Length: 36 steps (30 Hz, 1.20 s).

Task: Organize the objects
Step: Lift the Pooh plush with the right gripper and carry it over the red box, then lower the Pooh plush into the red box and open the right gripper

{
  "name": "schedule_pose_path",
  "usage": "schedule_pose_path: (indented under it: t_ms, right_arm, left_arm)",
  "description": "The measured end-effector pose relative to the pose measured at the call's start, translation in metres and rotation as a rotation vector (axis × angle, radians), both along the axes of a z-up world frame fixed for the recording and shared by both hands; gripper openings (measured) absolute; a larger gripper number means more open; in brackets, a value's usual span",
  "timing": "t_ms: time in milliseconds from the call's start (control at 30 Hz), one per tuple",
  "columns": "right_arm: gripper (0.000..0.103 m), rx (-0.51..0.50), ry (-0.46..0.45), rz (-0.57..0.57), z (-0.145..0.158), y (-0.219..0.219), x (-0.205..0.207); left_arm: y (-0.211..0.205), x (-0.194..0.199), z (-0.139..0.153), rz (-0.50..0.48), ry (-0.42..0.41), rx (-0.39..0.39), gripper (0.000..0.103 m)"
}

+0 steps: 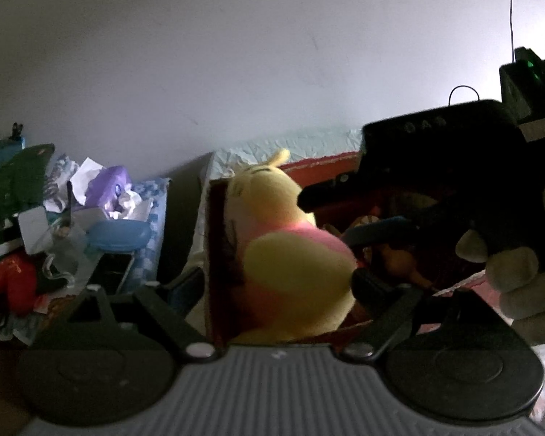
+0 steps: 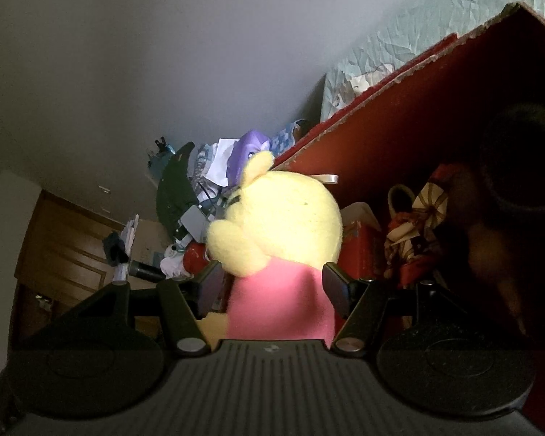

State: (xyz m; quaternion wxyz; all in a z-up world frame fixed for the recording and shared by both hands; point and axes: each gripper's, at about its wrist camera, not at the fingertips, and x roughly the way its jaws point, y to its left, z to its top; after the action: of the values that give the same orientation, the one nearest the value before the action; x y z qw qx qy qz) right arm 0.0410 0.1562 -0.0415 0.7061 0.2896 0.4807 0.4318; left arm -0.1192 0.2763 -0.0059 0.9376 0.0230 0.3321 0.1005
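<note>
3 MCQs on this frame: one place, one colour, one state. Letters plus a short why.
1. Where is the plush toy?
A. on the clutter pile
B. in the red box
C. on the floor

2. What colour is the plush's shirt?
A. blue
B. green
C. pink

3. What is the right hand-held gripper doing?
A. its fingers sit on either side of the plush's body
B. hanging open over an empty box
C. holding a phone

Key:
1 B: red walls rise around it in both views.
2 C: a pink band sits below the yellow head.
3 A: the right wrist view shows both pads flanking the pink torso.
</note>
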Motion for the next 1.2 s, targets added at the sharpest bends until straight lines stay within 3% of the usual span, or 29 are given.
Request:
schedule_pose_path:
  t_ms: [300, 367, 567, 833, 1200]
  right_arm:
    - [0.055, -0.067, -0.014, 0.012, -0.010, 0.011, -0.010]
    - [0.049, -0.085, -0.011, 0.016, -0.014, 0.017, -0.010]
    - [0.050, -0.088, -0.014, 0.020, -0.015, 0.022, -0.009]
    - [0.056, -0.078, -0.025, -0.033, -0.006, 0.001, -0.015]
    - [0.057, -0.080, -0.130, -0.113, 0.014, -0.053, -0.031]
  left_arm:
    - [-0.008, -0.008, 0.000, 0.016, 0.001, -0.015, 0.089]
    - [-0.008, -0.010, 0.000, 0.026, -0.002, -0.014, 0.089]
    - [-0.006, -0.015, -0.002, 0.054, 0.003, -0.017, 0.089]
    - [0.000, -0.008, -0.003, 0.082, 0.020, -0.085, 0.089]
    - [-0.025, -0.001, 0.006, 0.000, 0.008, -0.102, 0.089]
